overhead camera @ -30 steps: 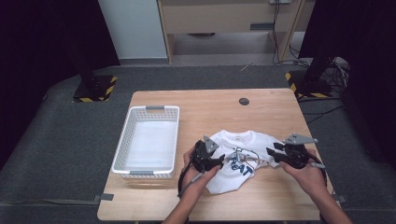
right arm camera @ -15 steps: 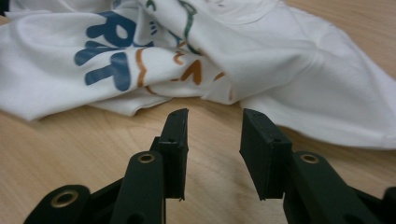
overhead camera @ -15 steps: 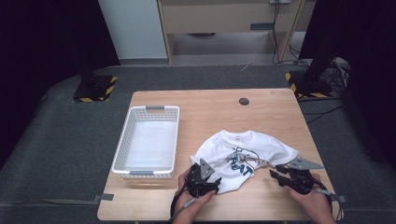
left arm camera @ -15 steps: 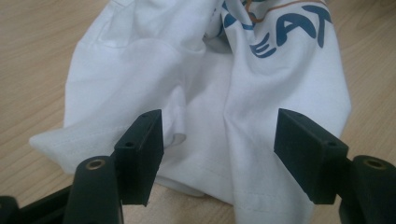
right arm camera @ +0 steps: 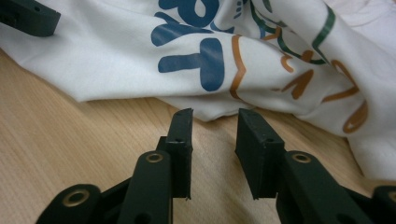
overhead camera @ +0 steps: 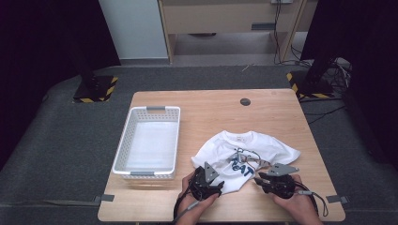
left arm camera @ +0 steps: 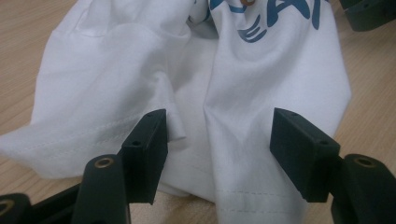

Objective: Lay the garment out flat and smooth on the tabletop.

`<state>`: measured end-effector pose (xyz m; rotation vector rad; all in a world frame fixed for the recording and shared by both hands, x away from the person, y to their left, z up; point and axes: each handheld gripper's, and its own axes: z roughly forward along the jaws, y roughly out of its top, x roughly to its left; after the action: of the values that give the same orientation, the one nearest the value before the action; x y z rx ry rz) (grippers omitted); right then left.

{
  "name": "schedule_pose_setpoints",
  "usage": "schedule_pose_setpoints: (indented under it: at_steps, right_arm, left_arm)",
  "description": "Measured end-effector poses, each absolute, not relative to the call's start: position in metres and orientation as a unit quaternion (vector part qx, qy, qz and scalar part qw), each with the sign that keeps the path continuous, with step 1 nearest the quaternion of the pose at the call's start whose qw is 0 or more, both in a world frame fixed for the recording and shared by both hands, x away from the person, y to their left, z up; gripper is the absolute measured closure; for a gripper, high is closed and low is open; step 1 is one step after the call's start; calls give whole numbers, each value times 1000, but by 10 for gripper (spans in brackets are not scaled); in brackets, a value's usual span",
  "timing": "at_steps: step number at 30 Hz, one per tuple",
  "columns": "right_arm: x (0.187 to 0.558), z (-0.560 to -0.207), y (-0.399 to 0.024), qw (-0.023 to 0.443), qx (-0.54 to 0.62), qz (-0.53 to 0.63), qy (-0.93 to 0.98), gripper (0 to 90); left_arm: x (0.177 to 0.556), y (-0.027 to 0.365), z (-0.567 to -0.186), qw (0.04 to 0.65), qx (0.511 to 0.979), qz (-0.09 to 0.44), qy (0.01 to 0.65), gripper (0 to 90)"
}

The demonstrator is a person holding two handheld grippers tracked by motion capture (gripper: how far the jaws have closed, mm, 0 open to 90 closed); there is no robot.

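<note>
- The print on the white T-shirt [overhead camera: 244,157] is too small to read in the high view; in the left gripper view the blue letters [left arm camera: 275,18] run off the top edge.
- In the right gripper view the shirt's right side [right arm camera: 373,140] is cut by the frame, its coloured line drawing [right arm camera: 303,60] partly lost in folds.
- The shirt's near hem lies partly behind the left tool [overhead camera: 220,186] in the high view.
- Both forearms are cut by the bottom edge below the worktop [overhead camera: 211,108].
- The small dark disc [overhead camera: 245,101] beyond the shirt is too small to identify.
</note>
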<state>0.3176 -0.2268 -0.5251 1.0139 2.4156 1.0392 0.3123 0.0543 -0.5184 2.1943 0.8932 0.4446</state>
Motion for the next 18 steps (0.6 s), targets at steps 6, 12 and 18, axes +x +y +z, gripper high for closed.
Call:
schedule_pose_setpoints:
  at_steps: [6, 12, 18]
  right_arm:
    - [328, -526, -214, 159, 346, 340, 860, 601]
    - [333, -524, -205, 152, 337, 330, 869, 736]
    - [332, -524, -207, 147, 331, 335, 870, 874]
  left_arm:
    - [312, 54, -519, 357, 850, 176, 346, 349]
    - [313, 58, -516, 362, 846, 179, 349, 350]
    - [314, 63, -513, 368, 840, 183, 354, 348]
